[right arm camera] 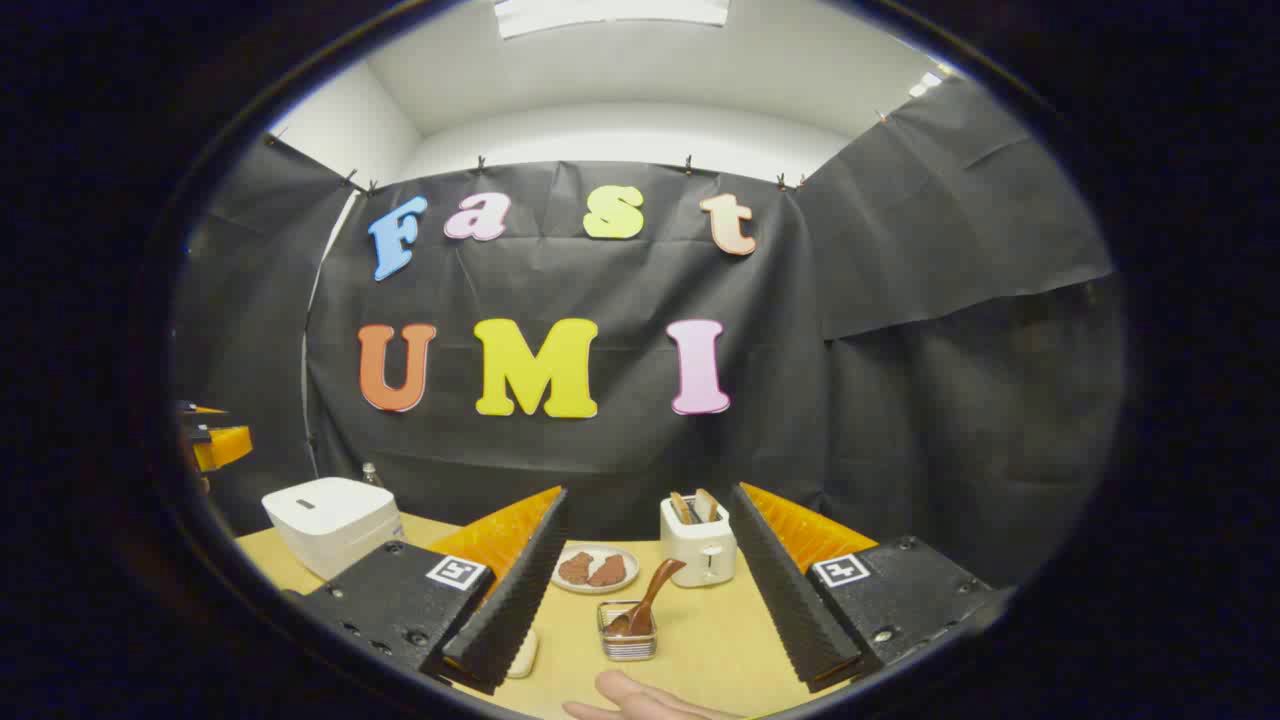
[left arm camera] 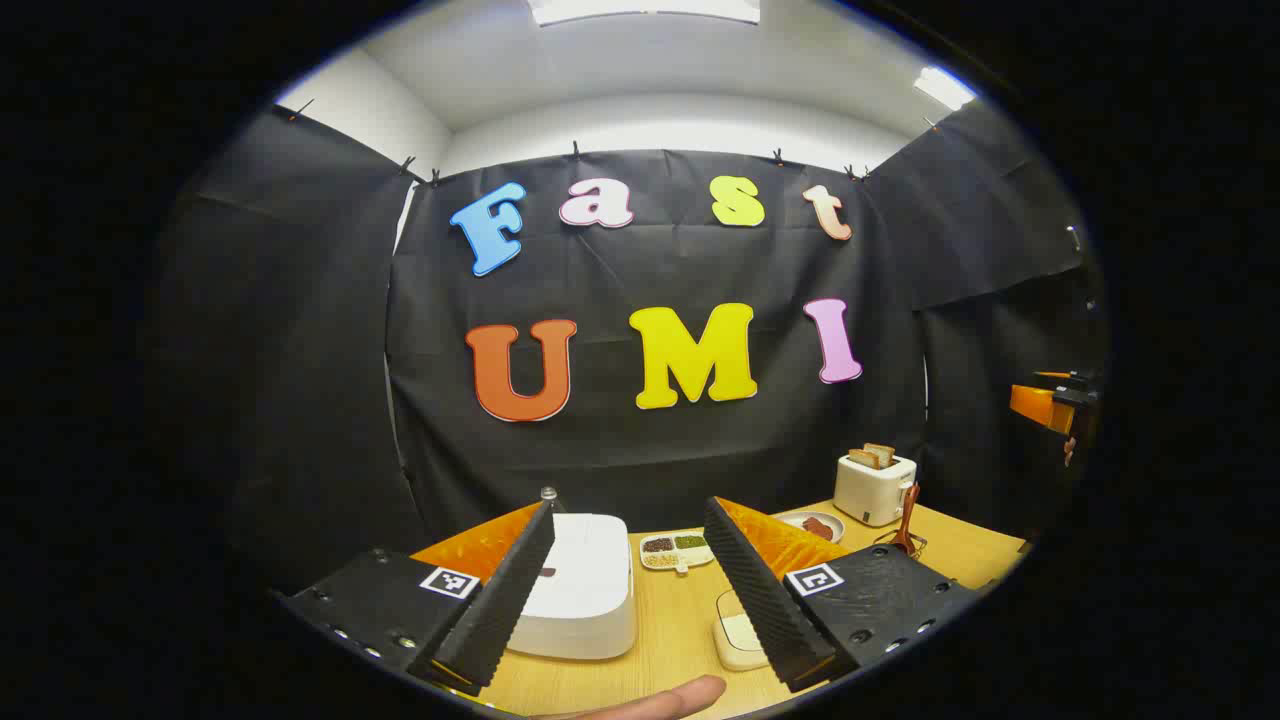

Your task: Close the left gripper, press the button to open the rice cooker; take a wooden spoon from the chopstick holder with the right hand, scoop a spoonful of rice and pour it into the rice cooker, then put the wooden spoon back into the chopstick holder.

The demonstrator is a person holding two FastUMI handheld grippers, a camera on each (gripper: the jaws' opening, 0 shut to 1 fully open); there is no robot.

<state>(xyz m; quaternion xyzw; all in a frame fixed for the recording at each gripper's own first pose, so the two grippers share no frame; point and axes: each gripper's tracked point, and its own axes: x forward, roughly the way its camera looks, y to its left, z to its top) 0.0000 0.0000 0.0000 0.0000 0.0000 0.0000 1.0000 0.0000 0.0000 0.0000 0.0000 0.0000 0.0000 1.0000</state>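
The white rice cooker [left arm camera: 580, 590] stands with its lid down on the wooden table [left arm camera: 675, 630], just beyond my left gripper [left arm camera: 630, 508], which is open and holds nothing. From the right gripper view the cooker [right arm camera: 335, 520] sits off to the left. A wooden spoon [right arm camera: 650, 595] leans in a small wire chopstick holder [right arm camera: 628, 640], straight ahead of my right gripper [right arm camera: 650, 495], whose jaws are wide apart and empty. In the left gripper view the spoon [left arm camera: 907, 525] is at the far right. A divided dish of grains [left arm camera: 677, 549] lies behind the cooker.
A white toaster [right arm camera: 698, 545] with bread and a plate of brown pieces [right arm camera: 597, 570] stand behind the holder. A small cream container [left arm camera: 738, 640] sits to the right of the cooker. A fingertip [left arm camera: 660, 700] shows at the bottom edge. The other gripper [left arm camera: 1050, 405] hangs at the right.
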